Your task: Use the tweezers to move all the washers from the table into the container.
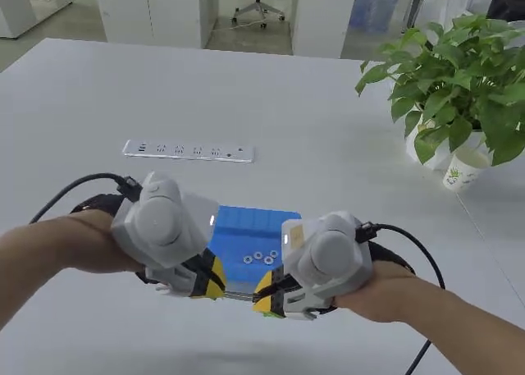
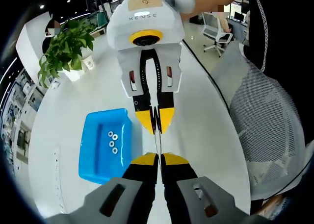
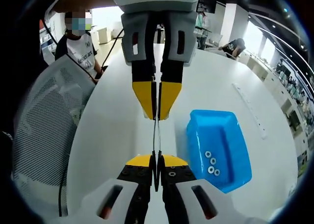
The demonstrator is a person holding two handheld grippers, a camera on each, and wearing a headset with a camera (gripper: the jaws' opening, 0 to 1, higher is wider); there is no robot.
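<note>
We find the left gripper (image 2: 158, 159) and right gripper (image 3: 156, 159) tip to tip, jaws of both clenched on the tweezers (image 3: 157, 136), just beside the blue container (image 3: 216, 131) on the counter (image 1: 246, 104). Four washers (image 3: 213, 161) lie inside it

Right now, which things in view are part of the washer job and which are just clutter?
Job: tweezers, clamped between the left hand-held gripper and right hand-held gripper; blue container; four washers inside it.
Lying about: power strip, potted plant, paper cup, office chair.
</note>
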